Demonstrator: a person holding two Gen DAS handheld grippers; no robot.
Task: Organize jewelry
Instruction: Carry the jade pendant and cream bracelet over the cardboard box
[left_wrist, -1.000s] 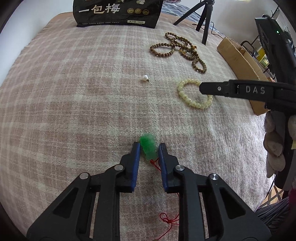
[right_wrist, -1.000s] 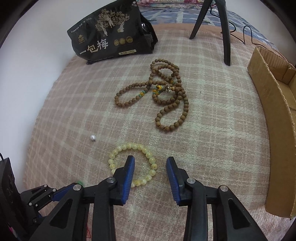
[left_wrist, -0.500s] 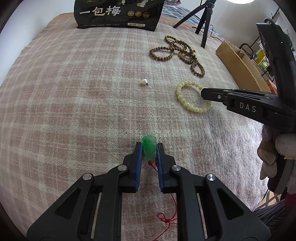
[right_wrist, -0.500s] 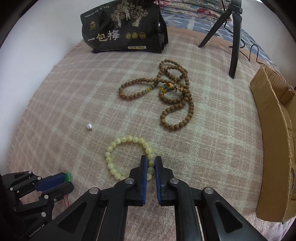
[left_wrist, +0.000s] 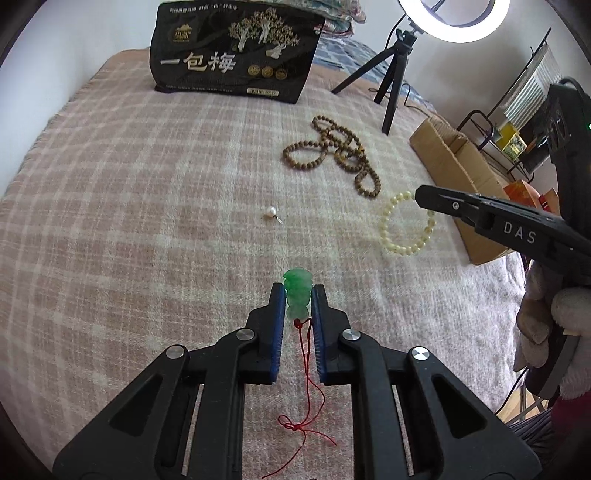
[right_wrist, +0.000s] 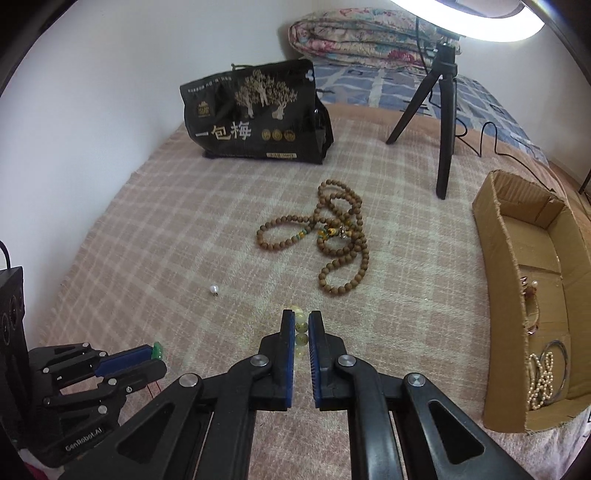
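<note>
Left hand-held gripper is clamped on a green pendant, pads pressed to both its sides w/ the top poking out past the tips; its red cord trails back betw. the fingers to a knot near the bottom edge, over the blanket. In the right wrist view that gripper shows at near left, green bit at its tip. Right hand-held gripper is closed on a yellow bead bracelet, a few beads pinched betw. the blue pads; from the left wrist view the bracelet hangs as a loop from the tip of the right hand-held gripper, looking lifted off the blanket, though can't tell for sure. A gloved hand grips that tool at far right. Further out, a pearl stud lies alone on the blanket, left of center, well apart from both tools. Beyond it the brown bead strands lie in a tangled pile mid-bed. On the right, an open cardboard box sits at the bed edge, holding a pearl strand and a metal bangle at its near end, plus small pieces further back. Far end: black bag w/ gold tree print on the left, a tripod w/ ring light on the right, and a folded quilt behind.
</note>
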